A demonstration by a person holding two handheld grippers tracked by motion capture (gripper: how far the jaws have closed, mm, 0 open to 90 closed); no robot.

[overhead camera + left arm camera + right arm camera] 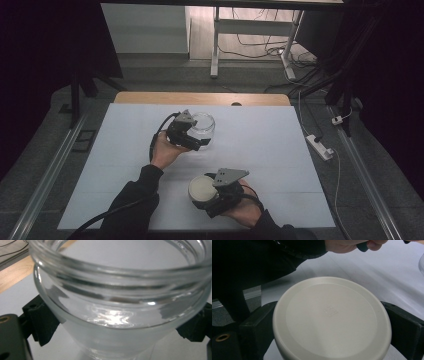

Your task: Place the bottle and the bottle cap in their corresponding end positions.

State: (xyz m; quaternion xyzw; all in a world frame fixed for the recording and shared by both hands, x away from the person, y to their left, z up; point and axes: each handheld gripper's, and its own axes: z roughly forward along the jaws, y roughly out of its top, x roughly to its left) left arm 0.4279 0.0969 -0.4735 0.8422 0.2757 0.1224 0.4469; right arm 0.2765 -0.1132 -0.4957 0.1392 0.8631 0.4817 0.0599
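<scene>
Left gripper [196, 142]: your jaws are clamped on either side of the glass jar [203, 128]; mouth open, no cover
Glass jar: upright on the white table [260, 150], middle, towards the far edge
Right gripper [206, 195]: your jaws are clamped on the cream lid [202, 188]
Cream lid: flat, face up, near the table's near edge; well apart from the jar
</scene>
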